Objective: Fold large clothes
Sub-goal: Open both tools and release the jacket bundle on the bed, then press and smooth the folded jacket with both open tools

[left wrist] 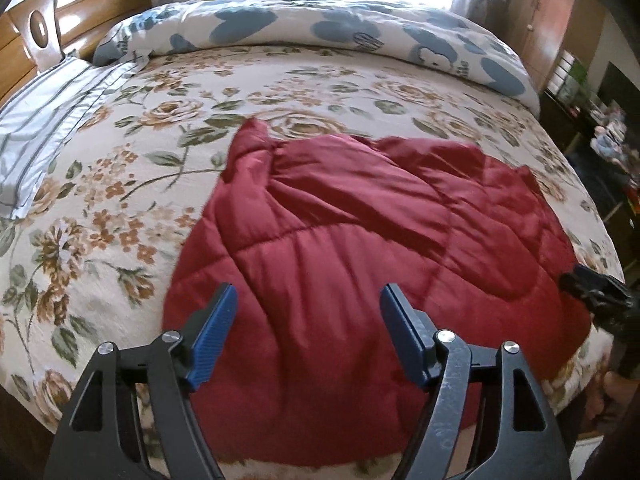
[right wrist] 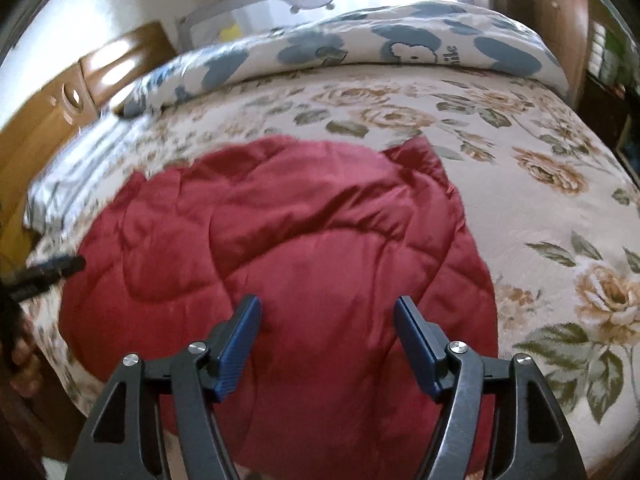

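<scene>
While both tools hover above it, the red quilted garment lies spread on the floral bedspread, near the foot-side edge of the bed, rumpled, with one sleeve-like corner pointing toward the rolled blue-and-white duvet at the far side.

Item: left hand-held gripper. Jaws spread wide, nothing between the blue pads; held above the near half of the garment.

Item: right hand-held gripper. Jaws likewise wide apart, empty; held above the near middle of the garment. Its tip also shows as a dark shape at the right edge of the left wrist view.

Item: striped pillow, beside the wooden headboard, well apart from the garment.

Step in hand, as judged: choosing grasp points before a fold; no fold appears finished.

Handling notes:
- Padded, slippery-looking fabric; likely to slide from a shallow pinch, so take a full bite of hem or seam, not a puffed panel.
- Grip two matching edges, one per tool, so the fold comes over evenly.
- Tuck the stray corner inward first, or it may bunch under the fold.
- Lift low and lay flat; the near edge overhangs close to the bed's edge and could slip off.
</scene>
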Demonstrator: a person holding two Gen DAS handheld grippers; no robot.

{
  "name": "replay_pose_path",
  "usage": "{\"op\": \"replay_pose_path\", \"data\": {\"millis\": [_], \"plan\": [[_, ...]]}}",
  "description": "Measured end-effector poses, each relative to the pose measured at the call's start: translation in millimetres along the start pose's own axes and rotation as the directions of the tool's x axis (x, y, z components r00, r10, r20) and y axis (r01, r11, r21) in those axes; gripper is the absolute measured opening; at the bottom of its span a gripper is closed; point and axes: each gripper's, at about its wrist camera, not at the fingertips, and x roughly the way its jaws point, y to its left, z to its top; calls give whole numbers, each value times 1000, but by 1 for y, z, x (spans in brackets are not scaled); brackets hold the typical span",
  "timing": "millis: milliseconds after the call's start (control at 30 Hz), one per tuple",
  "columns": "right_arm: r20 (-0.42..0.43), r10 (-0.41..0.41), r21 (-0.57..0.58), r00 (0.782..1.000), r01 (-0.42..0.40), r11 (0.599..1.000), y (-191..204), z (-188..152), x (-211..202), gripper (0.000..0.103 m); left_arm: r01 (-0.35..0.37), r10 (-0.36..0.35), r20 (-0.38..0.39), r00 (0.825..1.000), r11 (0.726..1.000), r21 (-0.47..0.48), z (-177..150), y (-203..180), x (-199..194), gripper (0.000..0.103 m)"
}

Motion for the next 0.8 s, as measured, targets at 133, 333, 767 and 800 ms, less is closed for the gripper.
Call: {"op": "replay_pose_path", "data": {"millis": [133, 333, 767, 800], "plan": [[-41, -53, -49, 998, 51, 998, 5, -16, 8, 70, 24, -24, -5, 1000, 1000, 12, -8, -10, -6, 78], [-58, -56, 19, 997, 57, 998, -15, -32, 9, 70, 38, -38, -40, 998, 999, 18, -24, -21, -7, 78], [-65, -52, 86, 996, 58, 995, -20, -47, 3, 72, -34, 37, -58, 998, 998, 50, -28, -30, 37, 92], [-66, -54, 88, 996, 60, 994, -19, -47, 3, 72, -31, 34, -57, 998, 998, 50, -28, -30, 39, 92]]}}
